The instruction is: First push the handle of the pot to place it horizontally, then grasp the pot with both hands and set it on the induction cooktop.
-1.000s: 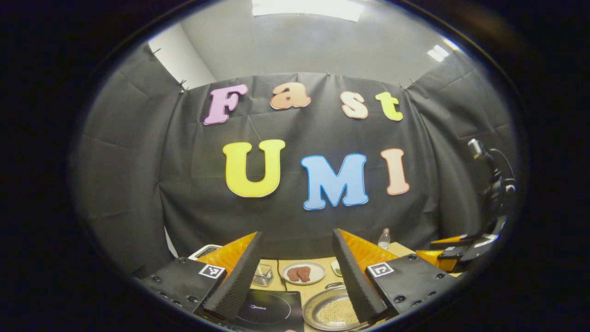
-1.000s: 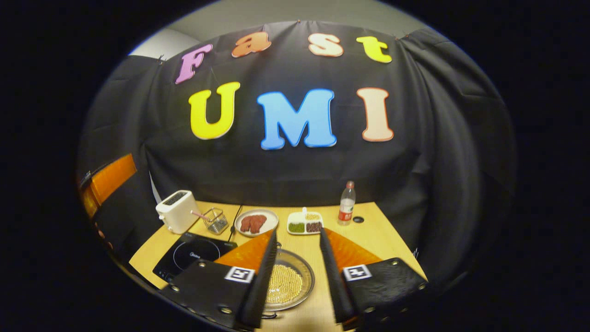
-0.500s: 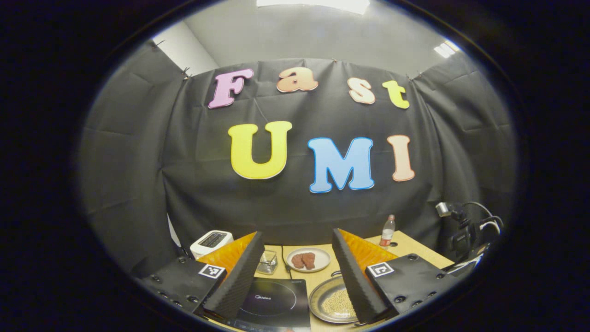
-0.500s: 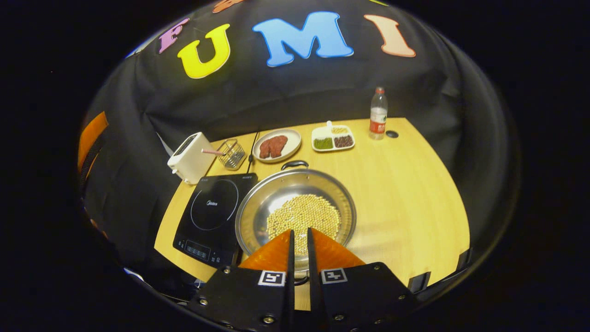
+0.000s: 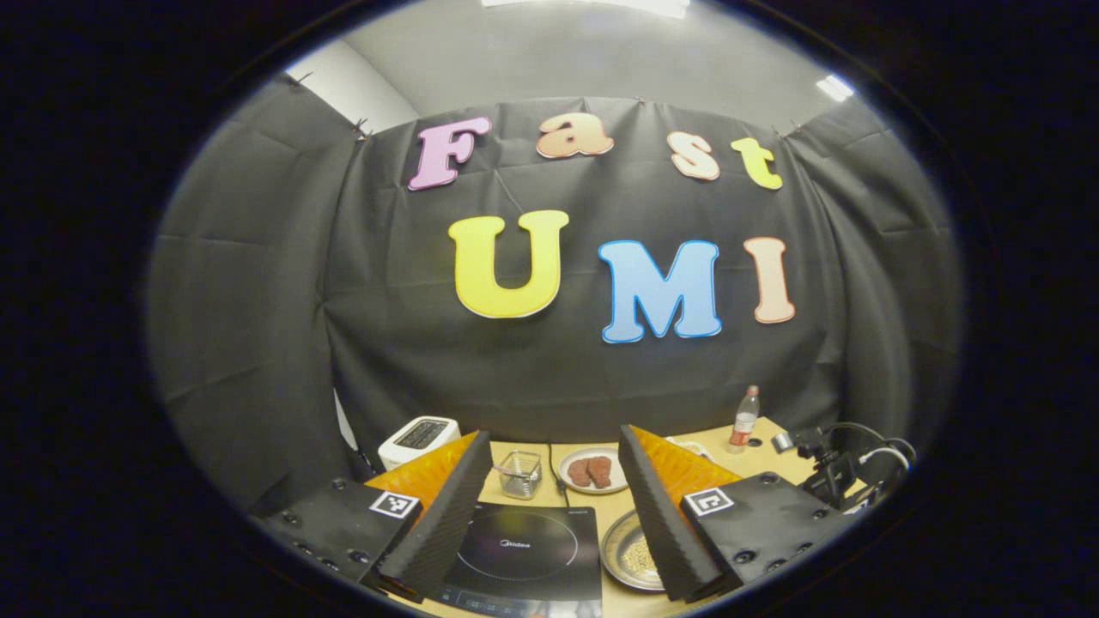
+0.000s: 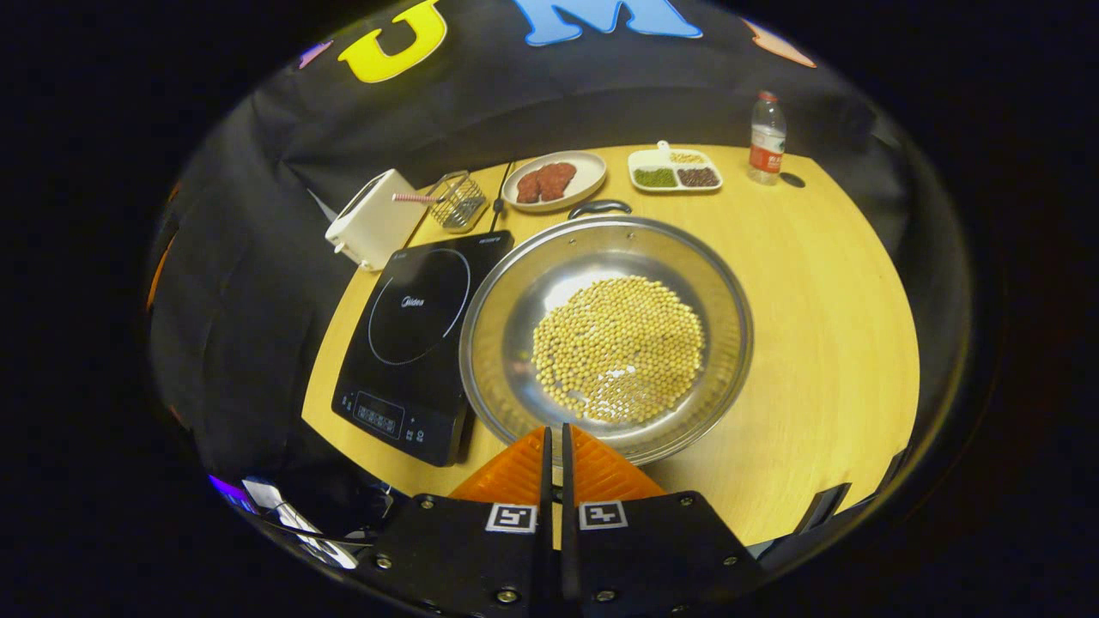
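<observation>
On the table [image 6: 824,283], the pot [image 6: 605,335] is set just right of the induction cooktop [image 6: 416,339], which is placed by the left edge. Along the far edge are ranged a toaster [image 6: 369,230], a wire basket [image 6: 459,202], a plate [image 6: 554,178], a divided dish [image 6: 674,170] and a bottle [image 6: 766,137], left to right.

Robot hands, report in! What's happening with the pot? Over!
Left gripper open, up high. Right gripper shut, at pot's near rim. Pot on table, beside cooktop, not on it. Nothing blocking.
</observation>
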`<state>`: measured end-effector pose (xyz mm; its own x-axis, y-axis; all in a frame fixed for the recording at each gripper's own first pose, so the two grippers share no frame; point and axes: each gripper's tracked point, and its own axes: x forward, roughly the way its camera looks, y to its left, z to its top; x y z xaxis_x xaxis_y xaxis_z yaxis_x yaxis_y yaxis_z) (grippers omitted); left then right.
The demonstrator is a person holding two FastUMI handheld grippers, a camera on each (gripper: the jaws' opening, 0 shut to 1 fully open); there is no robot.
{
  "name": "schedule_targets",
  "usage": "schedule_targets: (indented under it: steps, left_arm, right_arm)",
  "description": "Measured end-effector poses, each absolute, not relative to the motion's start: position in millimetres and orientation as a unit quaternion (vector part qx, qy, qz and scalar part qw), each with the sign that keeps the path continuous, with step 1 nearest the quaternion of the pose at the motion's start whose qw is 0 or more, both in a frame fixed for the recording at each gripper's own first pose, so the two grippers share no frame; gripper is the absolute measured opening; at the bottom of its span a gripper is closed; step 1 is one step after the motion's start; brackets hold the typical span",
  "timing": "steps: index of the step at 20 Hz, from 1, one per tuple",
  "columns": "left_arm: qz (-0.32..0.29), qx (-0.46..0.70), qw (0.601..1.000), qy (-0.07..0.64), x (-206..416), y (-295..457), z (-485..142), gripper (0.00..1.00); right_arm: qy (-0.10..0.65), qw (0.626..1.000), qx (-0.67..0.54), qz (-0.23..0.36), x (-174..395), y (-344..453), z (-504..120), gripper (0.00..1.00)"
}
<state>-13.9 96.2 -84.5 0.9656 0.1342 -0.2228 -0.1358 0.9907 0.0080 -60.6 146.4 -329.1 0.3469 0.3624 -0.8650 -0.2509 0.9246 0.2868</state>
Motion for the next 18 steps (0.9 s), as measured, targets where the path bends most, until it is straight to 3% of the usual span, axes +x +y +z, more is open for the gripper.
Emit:
schedule_targets:
  steps: [9,18]
  left_arm:
    - [0.081,-0.005,0.99,0.112,-17.3,103.9,-81.3,0.98]
    - [0.06,0.004,0.995,0.085,-17.9,88.9,-57.1,0.96]
  right_arm:
    - [0.596,0.768,0.049,0.229,-87.0,178.6,-373.0,0.04]
    - [0.6,0.77,0.082,0.203,-88.2,180.6,-395.6,0.01]
